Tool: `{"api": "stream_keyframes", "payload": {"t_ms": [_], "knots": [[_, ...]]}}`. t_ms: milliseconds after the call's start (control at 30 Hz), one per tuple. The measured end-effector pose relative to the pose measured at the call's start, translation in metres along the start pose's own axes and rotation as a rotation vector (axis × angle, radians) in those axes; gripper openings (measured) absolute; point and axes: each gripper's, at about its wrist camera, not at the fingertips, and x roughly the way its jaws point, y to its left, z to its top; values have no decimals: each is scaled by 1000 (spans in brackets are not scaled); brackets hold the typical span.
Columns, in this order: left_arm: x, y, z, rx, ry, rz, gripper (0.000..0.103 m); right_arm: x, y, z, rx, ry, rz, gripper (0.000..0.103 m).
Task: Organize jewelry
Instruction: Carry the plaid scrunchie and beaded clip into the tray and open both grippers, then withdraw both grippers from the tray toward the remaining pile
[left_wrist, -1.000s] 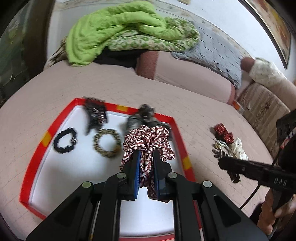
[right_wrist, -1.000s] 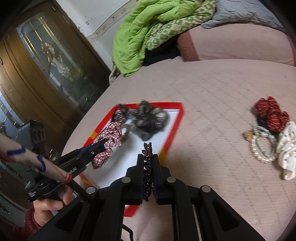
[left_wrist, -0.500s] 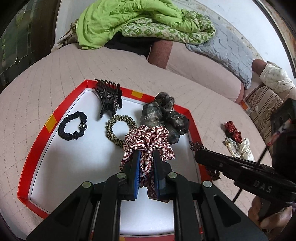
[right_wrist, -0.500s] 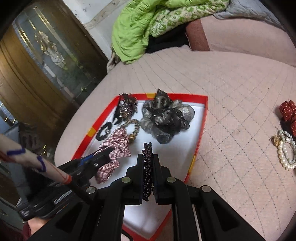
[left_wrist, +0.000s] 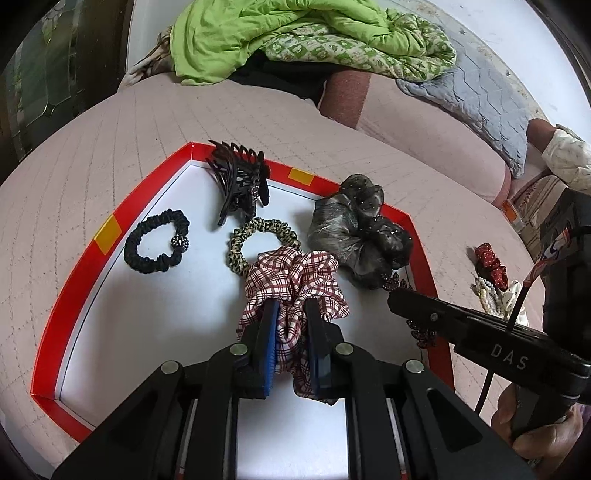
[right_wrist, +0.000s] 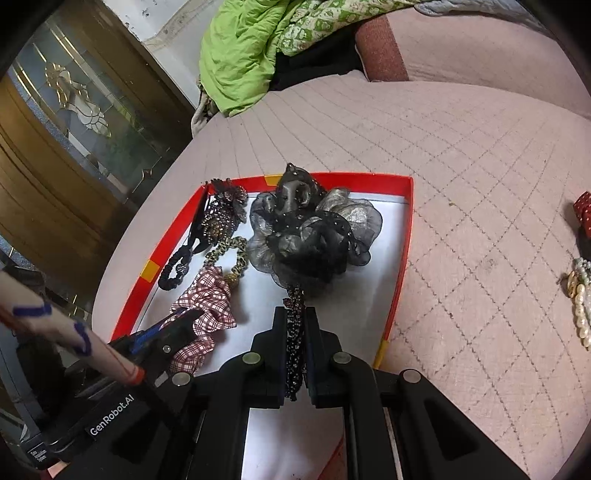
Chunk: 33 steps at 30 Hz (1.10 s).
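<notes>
Since the earlier frame both claws have come lower and closer over the red tray (left_wrist: 74, 280), and the right one, which was beyond the tray's rim, is now above its white floor. The left claw (left_wrist: 291, 332) is pinching the checked scrunchie (left_wrist: 295, 277), whose red and white cloth bulges out between and in front of the blue pads. The right claw (right_wrist: 295, 343) is pressed together on a thin dark beaded hair piece (right_wrist: 294, 332), which stands upright between the fingers; its tip reaches the grey gauze scrunchie (right_wrist: 310, 236). Around the checked scrunchie, inside the tray, lie a leopard hair tie (left_wrist: 255, 240) just behind it, a black hair tie (left_wrist: 157, 245) with a sparkling bead to the left, and a black claw clip (left_wrist: 238, 184) leaning on the far rim. The grey gauze scrunchie sits in the far right corner. Outside the tray, on the pink quilted bed (right_wrist: 480, 184), a red dotted scrunchie (left_wrist: 489, 260) and a pearl bracelet (right_wrist: 581, 299) lie well apart from it. A green blanket (left_wrist: 266, 33) is piled at the far end of the bed.
</notes>
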Motion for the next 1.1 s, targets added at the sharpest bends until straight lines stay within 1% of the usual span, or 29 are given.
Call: {"api": "stream_keyframes", "payload": {"t_ms": [233, 300, 400, 467, 567, 667, 733, 867, 1000, 1100], "knots": [[5, 0, 1, -5, 6, 8, 13, 9, -5, -1, 7, 28, -7, 10], [5, -1, 1, -1, 7, 6, 14, 8, -5, -1, 4, 20, -9, 10], [3, -2, 1, 2, -2, 0, 19, 6, -5, -1, 2, 14, -4, 10], [2, -2, 1, 0, -8, 1, 26, 4, -5, -1, 2, 13, 6, 10], [1, -1, 0, -7, -10, 2, 27, 1, -4, -1, 2, 10, 9, 11], [-1, -2, 0, -7, -18, -7, 27, -2, -4, 0, 4, 5, 14, 14], [-5, -2, 0, -9, -36, -19, 27, -6, -3, -1, 3, -3, 17, 15], [-14, -3, 2, -9, -86, -20, 31, -18, 0, 1, 0, -26, 32, 15], [-24, -9, 3, 16, -141, 4, 37, -32, 0, 1, 1, -49, 42, 15], [-30, -14, 3, 37, -173, 7, 38, -41, -3, 0, 8, -61, 49, 15]]}}
